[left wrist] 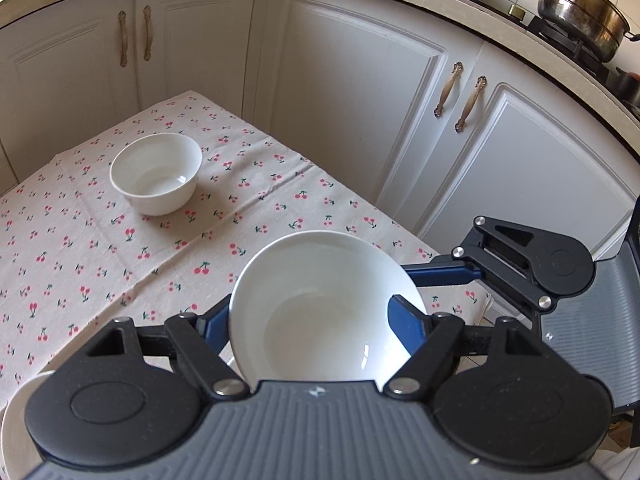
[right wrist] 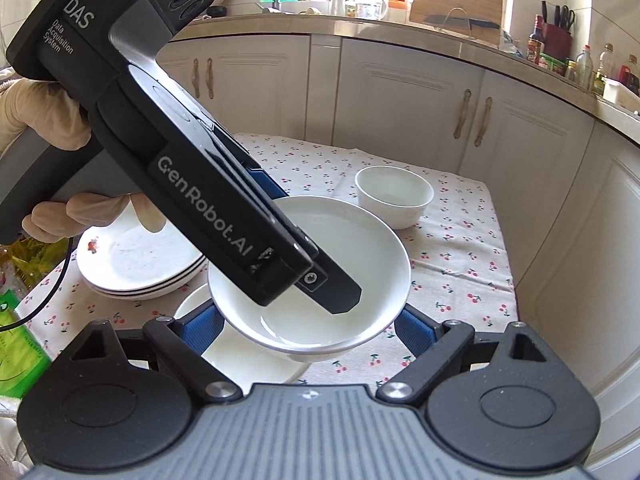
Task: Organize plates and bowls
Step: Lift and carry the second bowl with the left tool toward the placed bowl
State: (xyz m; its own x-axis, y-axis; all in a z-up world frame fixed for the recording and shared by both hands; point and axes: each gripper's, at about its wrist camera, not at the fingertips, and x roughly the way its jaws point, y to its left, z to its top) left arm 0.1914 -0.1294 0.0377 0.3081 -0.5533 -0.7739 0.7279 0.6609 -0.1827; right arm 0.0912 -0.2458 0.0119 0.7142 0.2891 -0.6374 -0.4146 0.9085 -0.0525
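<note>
A wide white bowl (left wrist: pixel 320 304) (right wrist: pixel 320 248) hangs tilted just above the cherry-print tablecloth (left wrist: pixel 80 248). My left gripper (left wrist: pixel 310 314) is shut on it, with one finger inside the bowl and the other outside its wall. My right gripper (right wrist: pixel 310 330) is shut on the same bowl, its blue fingers (right wrist: pixel 416 330) pressed against the sides below the rim. A small deep white bowl (left wrist: pixel 156 172) (right wrist: pixel 394 196) stands alone farther back on the cloth. At the left is a stack of white plates (right wrist: pixel 132 268), and another white dish (right wrist: pixel 232 348) lies under the held bowl.
White cabinet doors (left wrist: pixel 360 100) close off the far and right sides of the table. A steel pot (left wrist: pixel 580 20) sits on the stove above. A gloved hand (right wrist: pixel 40 120) holds the left gripper's handle. A green packet (right wrist: pixel 20 340) lies at the table's left edge.
</note>
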